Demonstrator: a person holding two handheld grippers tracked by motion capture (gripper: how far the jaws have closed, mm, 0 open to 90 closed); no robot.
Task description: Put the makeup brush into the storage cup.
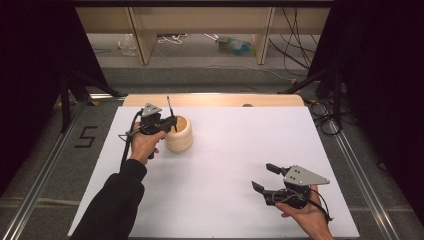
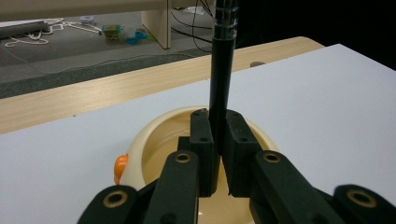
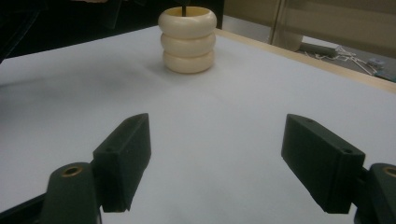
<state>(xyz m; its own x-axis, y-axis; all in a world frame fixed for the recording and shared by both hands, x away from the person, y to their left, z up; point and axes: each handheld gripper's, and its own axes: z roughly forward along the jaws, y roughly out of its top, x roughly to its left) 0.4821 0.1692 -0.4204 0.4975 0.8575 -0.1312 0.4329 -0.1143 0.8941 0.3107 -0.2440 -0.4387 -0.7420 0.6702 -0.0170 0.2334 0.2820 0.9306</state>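
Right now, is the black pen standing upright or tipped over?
Upright. The left gripper is shut on the black pen, holding it vertical over the open mouth of the cream holder.

White sheet (image 1: 225, 165) lies bare ahead of right gripper (image 1: 262, 177); nothing blocks it up to cream holder (image 1: 179, 134), where left gripper (image 1: 170, 122) and pen (image 1: 170, 107) crowd the mouth.

Black pen (image 2: 223, 70): slim, glossy, upright, lower end inside cream holder (image 1: 179, 134), upper part rising above holder rim. Cream holder: three stacked rounded rings, orange knob on side, open top, standing upright under pen.
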